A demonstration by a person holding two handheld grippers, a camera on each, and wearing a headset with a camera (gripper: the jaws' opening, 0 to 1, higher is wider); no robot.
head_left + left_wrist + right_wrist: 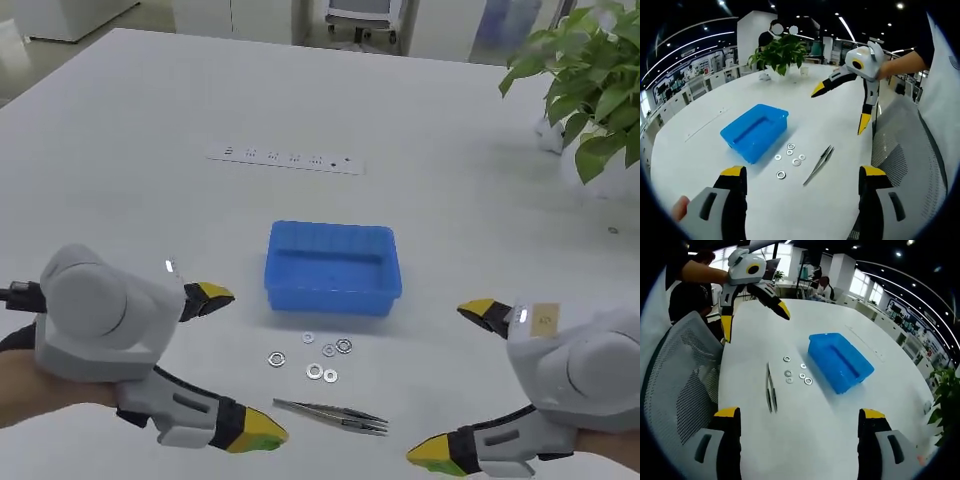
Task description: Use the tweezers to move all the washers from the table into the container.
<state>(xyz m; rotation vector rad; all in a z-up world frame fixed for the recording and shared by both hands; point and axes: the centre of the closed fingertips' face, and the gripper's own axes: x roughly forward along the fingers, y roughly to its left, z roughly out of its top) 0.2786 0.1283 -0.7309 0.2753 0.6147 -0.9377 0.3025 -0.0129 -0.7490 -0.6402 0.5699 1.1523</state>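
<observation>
Six washers, one tweezers and one blue container sit on the tabletop. The left hand-held gripper and right hand-held gripper are spread wide, empty.

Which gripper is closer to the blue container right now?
Left. In the head view, the left gripper has its upper jaw tip just off the blue container's left wall. The right gripper stands off its right side, with a wider gap.
</observation>
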